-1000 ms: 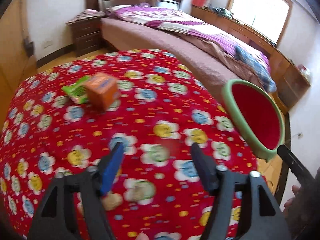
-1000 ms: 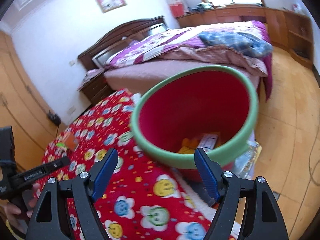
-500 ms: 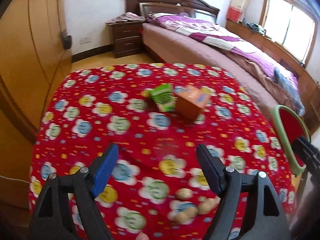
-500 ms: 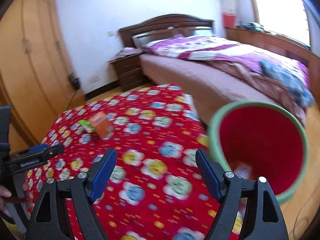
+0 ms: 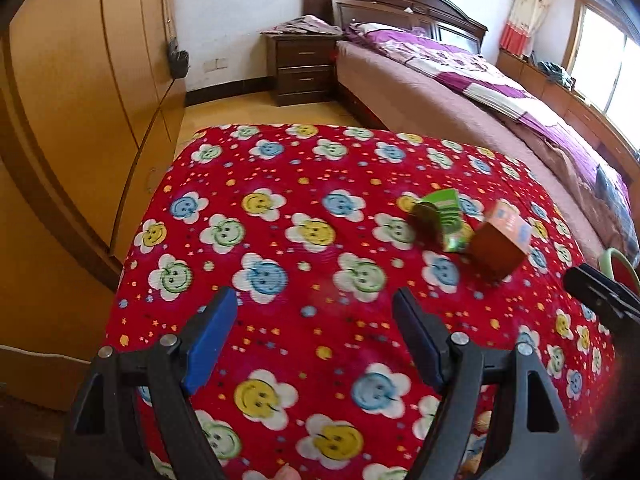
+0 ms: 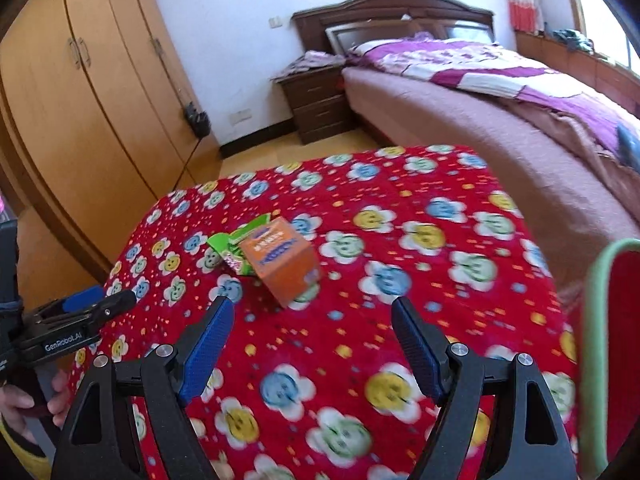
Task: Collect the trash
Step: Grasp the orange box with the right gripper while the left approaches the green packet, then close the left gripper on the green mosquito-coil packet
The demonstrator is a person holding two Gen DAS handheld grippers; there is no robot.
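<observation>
orange box touches green packet; both hand-held grippers wide, empty.

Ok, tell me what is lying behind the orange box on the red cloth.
A green wrapper lies right behind the orange box, against its far side on the flowered cloth. The box covers part of the wrapper, so its full shape stays hidden.

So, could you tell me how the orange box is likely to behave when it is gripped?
The orange box looks like thin printed cardboard, so probably light and liable to crush under a hard squeeze. It sits tilted on the soft red cloth against the green packet, so a nudge may tip it.
</observation>
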